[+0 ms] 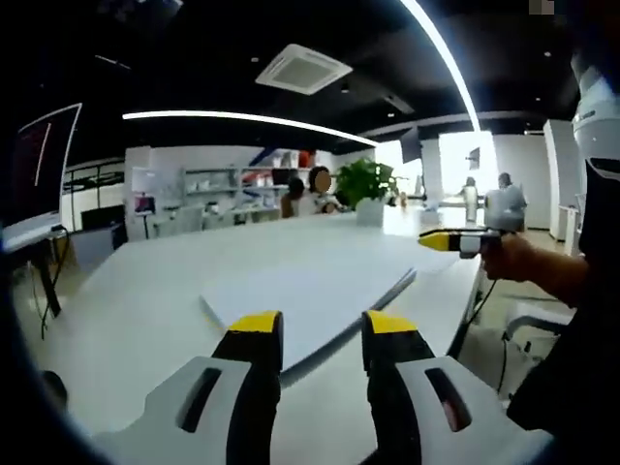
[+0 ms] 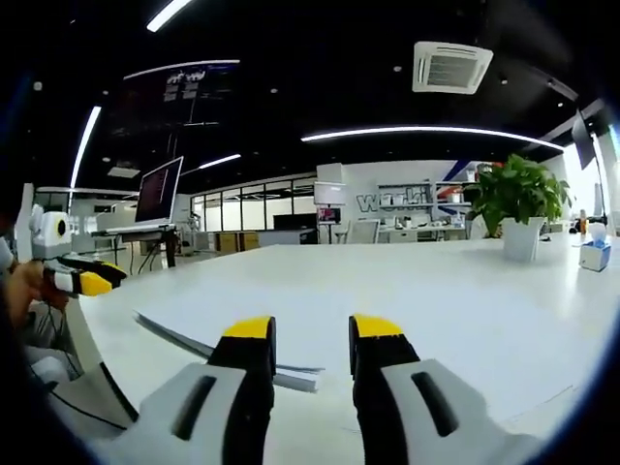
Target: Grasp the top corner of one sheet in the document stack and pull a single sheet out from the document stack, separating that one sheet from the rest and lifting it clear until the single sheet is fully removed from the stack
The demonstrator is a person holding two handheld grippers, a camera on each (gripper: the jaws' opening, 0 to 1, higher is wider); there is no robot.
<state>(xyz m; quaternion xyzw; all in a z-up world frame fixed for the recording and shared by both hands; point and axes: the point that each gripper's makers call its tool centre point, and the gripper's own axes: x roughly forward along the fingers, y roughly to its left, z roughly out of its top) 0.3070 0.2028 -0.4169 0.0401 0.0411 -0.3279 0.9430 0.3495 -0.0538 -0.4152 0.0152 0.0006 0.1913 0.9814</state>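
Left gripper (image 1: 321, 334): jaws apart, nothing between them, sitting low just in front of the near edge of the document stack (image 1: 320, 295). Right gripper (image 2: 313, 339): also spread and empty, with a stack corner (image 2: 295, 376) poking into the gap between its jaws, not pinched.

The stack lies flat on the white table (image 1: 145, 291), near the table's edge on my right side. In the right gripper view the sheets (image 2: 194, 341) fan slightly at the edge, so layers are visible there.

My handling read: paper is light, thin, floppy and smooth. Sheets will likely cling together and slide, so a deep bite grabs several. I'd take only the top layer at the fanned corner with a shallow pinch, then peel up slowly and slightly sideways so the rest stays down. It creases easily, so no hard clamp or sharp bend. The free gripper could hold the stack down.

Farther off: potted plant (image 2: 518, 199) on the table, small blue box (image 2: 593, 254) beside it, monitor (image 2: 158, 191) on a stand, shelving (image 1: 218, 184) at the back wall.
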